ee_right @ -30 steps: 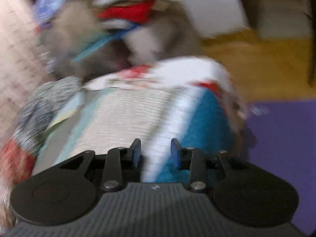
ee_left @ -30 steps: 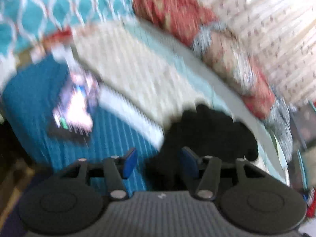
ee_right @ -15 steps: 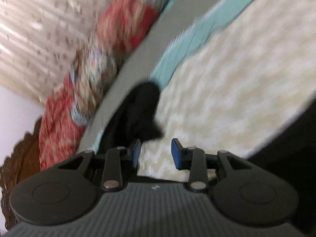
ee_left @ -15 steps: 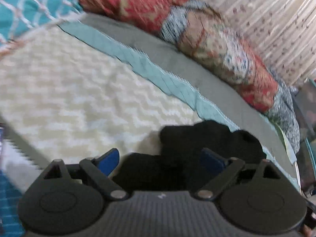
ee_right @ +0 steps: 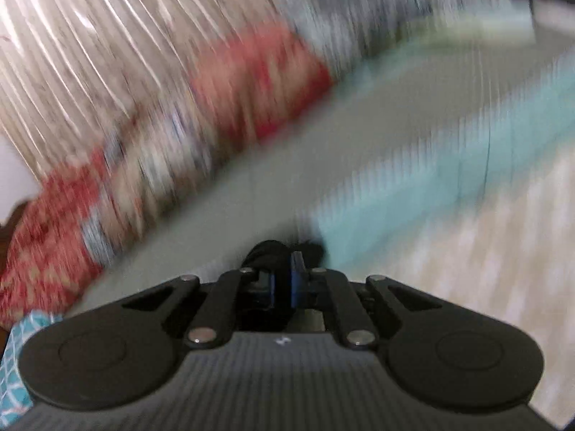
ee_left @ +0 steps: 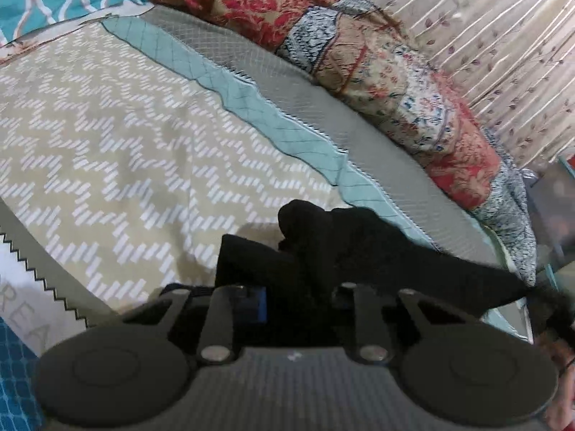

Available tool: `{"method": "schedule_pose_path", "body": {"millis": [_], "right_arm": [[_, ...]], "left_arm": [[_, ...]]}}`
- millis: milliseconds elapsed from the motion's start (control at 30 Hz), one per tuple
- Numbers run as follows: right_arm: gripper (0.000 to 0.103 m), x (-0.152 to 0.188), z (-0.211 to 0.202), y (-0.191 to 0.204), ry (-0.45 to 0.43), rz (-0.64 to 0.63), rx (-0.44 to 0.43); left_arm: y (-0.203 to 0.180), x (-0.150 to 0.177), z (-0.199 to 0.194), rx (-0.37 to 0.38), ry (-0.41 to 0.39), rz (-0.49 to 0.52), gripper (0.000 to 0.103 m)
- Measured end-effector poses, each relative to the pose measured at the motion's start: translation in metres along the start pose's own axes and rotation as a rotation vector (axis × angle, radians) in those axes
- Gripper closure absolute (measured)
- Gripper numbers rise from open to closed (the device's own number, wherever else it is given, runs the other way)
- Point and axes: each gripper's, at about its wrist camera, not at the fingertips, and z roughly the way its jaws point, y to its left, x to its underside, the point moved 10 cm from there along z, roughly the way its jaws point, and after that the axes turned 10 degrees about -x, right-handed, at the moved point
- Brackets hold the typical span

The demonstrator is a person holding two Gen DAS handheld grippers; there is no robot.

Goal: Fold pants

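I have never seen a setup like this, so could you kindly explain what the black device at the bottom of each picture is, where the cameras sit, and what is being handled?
There is no robot arm here. A person holds a hand-held two-finger gripper in each hand, and a fisheye camera on each one looks forward along its fingers. One picture comes from the left gripper, the other, blurred, from the right gripper. Below them is a bed with a beige zigzag bedspread, and a patterned red quilt bunched along a curtain. The crumpled black pants lie on the bedspread. The left gripper's jaws are closing with the black cloth between them. The right gripper is shut on a bit of black fabric too.
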Motion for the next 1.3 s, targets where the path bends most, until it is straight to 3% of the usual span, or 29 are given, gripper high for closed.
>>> {"method": "schedule_pose_path", "body": {"millis": [133,233,300,400,567,633,700,767,867,933,1000,1067,1100,1233,1300], "right_arm": [[0.093,-0.070,-0.053,0.069,-0.174,-0.411,-0.024],[0.093,-0.071,-0.087,0.117,-0.238,-0.752,-0.029],[0.092,-0.052,-0.100,0.122,-0.199,-0.873,-0.024],[0.091,-0.001,-0.100,0.100,-0.041,-0.951,-0.001],[0.086,0.102,-0.096,0.033,0.333,-0.811,-0.013],[0.079,0.126,-0.103,0.008,0.434,-0.683,-0.001],[0.068,0.128,-0.106,-0.007,0.467,-0.546,-0.005],[0.066,0.108,-0.116,-0.024,0.421,-0.409,-0.001],[0.066,0.064,-0.134,-0.052,0.294,-0.250,0.010],[0.066,0.034,-0.140,-0.071,0.200,-0.175,0.055],[0.065,0.007,-0.138,-0.091,0.112,-0.100,0.099],[0.053,-0.017,-0.129,-0.108,0.036,-0.052,0.129],[0.053,-0.013,-0.124,-0.119,0.023,-0.043,0.138],[0.048,-0.003,-0.074,-0.149,0.054,0.067,0.146],[0.048,0.008,-0.061,-0.156,0.084,0.094,0.158]], "left_arm": [[-0.015,0.005,-0.008,0.071,-0.002,-0.005,0.083],[-0.019,0.008,-0.012,0.075,-0.004,0.006,0.083],[-0.013,0.008,-0.013,0.055,-0.009,0.006,0.083],[0.000,0.007,-0.013,0.062,0.015,-0.041,0.085],[0.011,0.015,-0.010,0.053,0.036,-0.051,0.085],[0.012,0.018,-0.009,0.044,0.040,-0.039,0.084],[0.011,0.017,-0.009,0.043,0.039,-0.031,0.081],[0.010,0.015,-0.010,0.043,0.032,-0.022,0.077],[0.007,0.008,-0.011,0.045,0.009,0.004,0.059],[0.009,-0.002,-0.012,0.012,-0.030,0.008,0.031],[0.013,-0.014,-0.013,-0.009,-0.069,-0.002,0.020],[0.014,-0.023,-0.010,0.002,-0.081,-0.016,0.015],[0.014,-0.025,-0.006,0.004,-0.078,-0.015,0.011],[0.007,-0.020,0.020,-0.027,-0.016,0.022,0.009],[0.001,-0.017,0.029,-0.033,-0.004,0.050,0.017]]}}
